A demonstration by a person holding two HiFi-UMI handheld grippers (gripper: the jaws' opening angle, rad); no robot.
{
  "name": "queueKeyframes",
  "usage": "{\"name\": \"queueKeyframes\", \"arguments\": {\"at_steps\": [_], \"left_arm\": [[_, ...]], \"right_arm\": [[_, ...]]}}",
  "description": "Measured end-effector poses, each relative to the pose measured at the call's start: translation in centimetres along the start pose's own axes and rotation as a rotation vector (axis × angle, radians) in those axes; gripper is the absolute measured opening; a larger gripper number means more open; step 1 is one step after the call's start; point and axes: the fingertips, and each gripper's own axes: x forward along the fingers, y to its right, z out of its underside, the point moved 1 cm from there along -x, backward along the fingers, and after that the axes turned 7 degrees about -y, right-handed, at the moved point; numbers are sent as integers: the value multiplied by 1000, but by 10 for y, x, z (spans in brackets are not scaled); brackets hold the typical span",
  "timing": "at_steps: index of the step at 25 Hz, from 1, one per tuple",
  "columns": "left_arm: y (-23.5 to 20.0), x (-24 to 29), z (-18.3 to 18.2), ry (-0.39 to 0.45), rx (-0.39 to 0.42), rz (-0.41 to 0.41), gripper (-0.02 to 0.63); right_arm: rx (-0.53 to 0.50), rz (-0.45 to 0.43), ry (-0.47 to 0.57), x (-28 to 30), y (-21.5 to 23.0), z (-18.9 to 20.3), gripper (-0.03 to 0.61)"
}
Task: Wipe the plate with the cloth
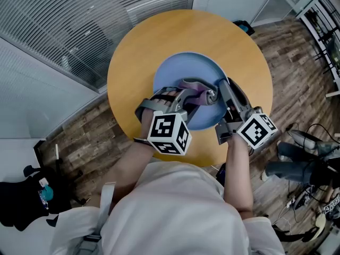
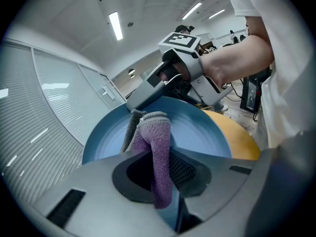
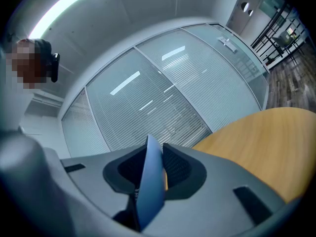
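A blue plate [image 1: 180,70] is held tilted above the round wooden table [image 1: 133,47]. My right gripper [image 1: 223,92] is shut on the plate's right rim; in the right gripper view the plate's edge [image 3: 150,181] stands between the jaws. My left gripper [image 1: 204,97] is shut on a purple-grey cloth [image 1: 194,86], which lies against the plate's face. In the left gripper view the cloth [image 2: 155,152] hangs between the jaws, pressed on the plate [image 2: 197,127], with the right gripper [image 2: 148,93] clamped on the far rim.
The table [image 3: 256,137] stands beside a glass wall with blinds [image 1: 95,15]. Wood flooring [image 1: 297,62] surrounds it. Cables and gear [image 1: 308,142] lie on the floor at the right, and a black bag [image 1: 26,195] at the lower left.
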Motion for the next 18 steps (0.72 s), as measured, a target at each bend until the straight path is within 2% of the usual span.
{"name": "queueKeyframes", "arguments": {"at_steps": [10, 18], "left_arm": [[16, 4, -16, -10, 109, 1, 52], [26, 3, -13, -43, 260, -30, 52]], "right_arm": [[12, -6, -1, 0, 3, 5, 94], [21, -7, 0, -1, 5, 8, 93]]}}
